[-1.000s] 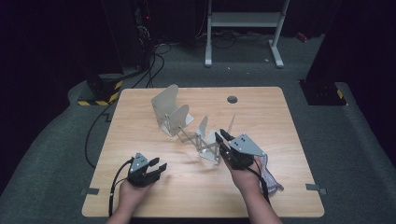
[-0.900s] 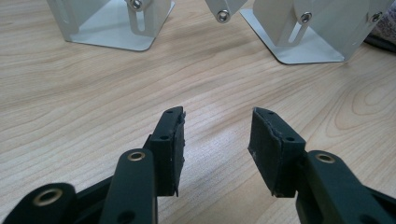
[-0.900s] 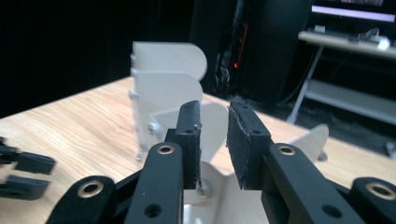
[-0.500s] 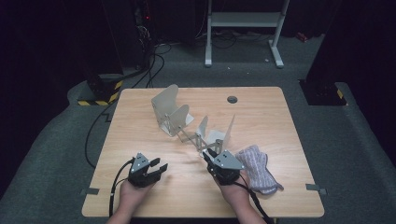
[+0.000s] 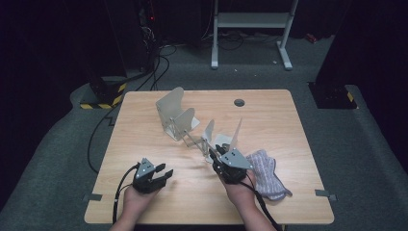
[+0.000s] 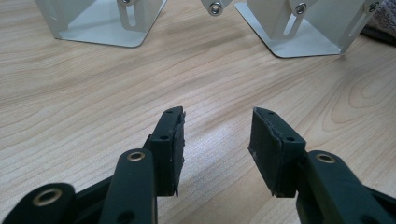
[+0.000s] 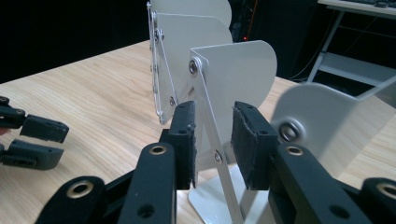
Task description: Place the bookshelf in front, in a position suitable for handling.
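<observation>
My right claw has just been opening and now stands half wide around a thin link bar of the metal folding rack in the middle of the tabletop, which I judge stiff, light, slippery, best gripped on this bar.

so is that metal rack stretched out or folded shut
Stretched out. In the high view the metal rack has its upright plates spaced apart across the table, with the linking bars between them spread. The right gripper is at its near end.
</observation>
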Demonstrator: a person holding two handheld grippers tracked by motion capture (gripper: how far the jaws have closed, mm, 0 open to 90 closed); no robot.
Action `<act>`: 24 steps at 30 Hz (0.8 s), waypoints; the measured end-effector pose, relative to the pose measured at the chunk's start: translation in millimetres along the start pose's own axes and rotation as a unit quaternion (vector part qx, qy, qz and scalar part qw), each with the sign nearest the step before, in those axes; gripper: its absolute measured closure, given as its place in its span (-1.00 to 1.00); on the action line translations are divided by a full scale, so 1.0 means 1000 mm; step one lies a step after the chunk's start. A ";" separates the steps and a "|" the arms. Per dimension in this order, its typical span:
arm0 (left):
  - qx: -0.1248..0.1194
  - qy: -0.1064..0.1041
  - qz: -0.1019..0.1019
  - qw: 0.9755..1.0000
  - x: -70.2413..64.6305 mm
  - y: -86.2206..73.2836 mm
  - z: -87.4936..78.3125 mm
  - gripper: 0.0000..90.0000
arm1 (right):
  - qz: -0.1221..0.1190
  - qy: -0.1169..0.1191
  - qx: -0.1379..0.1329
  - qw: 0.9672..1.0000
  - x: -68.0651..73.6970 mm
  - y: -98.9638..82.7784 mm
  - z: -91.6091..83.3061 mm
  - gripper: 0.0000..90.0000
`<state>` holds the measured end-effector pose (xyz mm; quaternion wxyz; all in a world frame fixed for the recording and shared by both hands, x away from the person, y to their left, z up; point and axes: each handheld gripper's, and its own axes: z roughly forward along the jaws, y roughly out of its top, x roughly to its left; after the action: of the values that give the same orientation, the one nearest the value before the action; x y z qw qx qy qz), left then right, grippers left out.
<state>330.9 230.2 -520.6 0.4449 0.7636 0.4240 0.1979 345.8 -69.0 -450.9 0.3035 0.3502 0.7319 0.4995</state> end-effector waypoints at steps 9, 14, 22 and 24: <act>0.000 -0.001 -0.001 1.000 0.001 0.000 0.000 0.21 | 0.009 -0.028 0.007 1.000 -0.009 -0.001 0.001 0.54; 0.000 -0.001 -0.001 1.000 0.001 0.000 -0.001 0.21 | 0.030 -0.062 0.009 0.998 -0.035 0.000 0.001 0.53; -0.001 0.005 -0.004 1.000 0.003 0.000 -0.003 0.20 | 0.061 -0.089 0.006 0.994 -0.065 0.008 0.001 0.46; 0.000 0.006 -0.004 1.000 0.004 0.000 -0.003 0.20 | 0.046 -0.073 -0.009 0.996 -0.052 0.016 0.000 0.45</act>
<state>331.3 234.9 -519.5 0.4428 0.7608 0.4297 0.2010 378.5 -107.1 -431.1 0.3359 0.4160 0.6863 0.4930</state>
